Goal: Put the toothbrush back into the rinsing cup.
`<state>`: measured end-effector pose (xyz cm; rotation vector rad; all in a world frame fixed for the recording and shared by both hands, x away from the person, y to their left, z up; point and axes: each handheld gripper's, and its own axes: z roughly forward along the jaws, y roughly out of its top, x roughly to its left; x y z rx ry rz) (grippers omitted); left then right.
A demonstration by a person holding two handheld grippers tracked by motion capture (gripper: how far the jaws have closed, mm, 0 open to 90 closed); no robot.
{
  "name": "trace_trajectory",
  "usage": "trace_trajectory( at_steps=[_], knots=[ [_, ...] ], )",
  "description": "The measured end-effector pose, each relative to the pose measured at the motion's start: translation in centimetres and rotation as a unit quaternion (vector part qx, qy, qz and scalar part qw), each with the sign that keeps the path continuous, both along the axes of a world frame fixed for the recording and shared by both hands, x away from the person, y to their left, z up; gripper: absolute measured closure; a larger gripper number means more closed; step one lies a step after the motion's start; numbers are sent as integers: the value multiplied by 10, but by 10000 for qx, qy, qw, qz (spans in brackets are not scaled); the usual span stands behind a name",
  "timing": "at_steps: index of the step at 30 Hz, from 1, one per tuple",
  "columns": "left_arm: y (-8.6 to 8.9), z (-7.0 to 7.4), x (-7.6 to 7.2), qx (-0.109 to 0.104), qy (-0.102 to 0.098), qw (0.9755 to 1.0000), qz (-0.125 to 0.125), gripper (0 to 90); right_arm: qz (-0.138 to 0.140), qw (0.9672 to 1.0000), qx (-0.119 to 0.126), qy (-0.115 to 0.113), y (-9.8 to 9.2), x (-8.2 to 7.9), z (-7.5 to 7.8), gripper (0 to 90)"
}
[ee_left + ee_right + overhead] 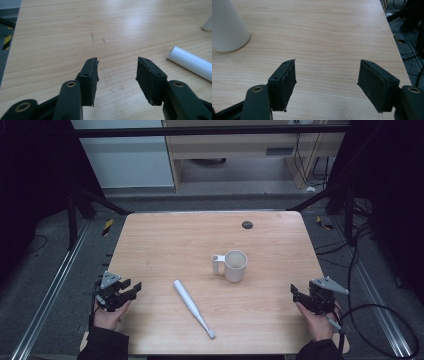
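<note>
A white mug [235, 266] and a white toothbrush [193, 308] are seen on a light wood-grain desk [165, 240], flanked by black-jawed hand-held grippers.

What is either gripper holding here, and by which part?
Nothing is held. The left gripper and the right gripper are both open over bare table; the white stick and the mug lie untouched between them.

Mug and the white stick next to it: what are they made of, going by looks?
Mug: probably glazed ceramic or plastic; smooth white wall, moulded side handle. White stick: likely plastic; smooth, uniform, slightly glossy in the left gripper view, thinner towards one end. Tabletop: light wood-grain laminate, faintly shiny.
</note>
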<state>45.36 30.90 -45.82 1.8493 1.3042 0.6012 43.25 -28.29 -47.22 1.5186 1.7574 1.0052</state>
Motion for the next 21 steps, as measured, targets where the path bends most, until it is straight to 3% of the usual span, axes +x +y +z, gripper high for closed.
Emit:
trace_trajectory(
  at_steps=[4,9,21],
  knots=[
    [-6,0,-3,-19,125,9998,-142,600,106,9999,-105,-12,5,-2,1,310],
    [-15,1,-6,-53,261,9988,-399,669,185,9998,-69,-14,10,-4,2,301],
    [-44,2,-15,37,406,9944,-977,797,310,9994,-148,4,16,-3,2,310]
  ],
)
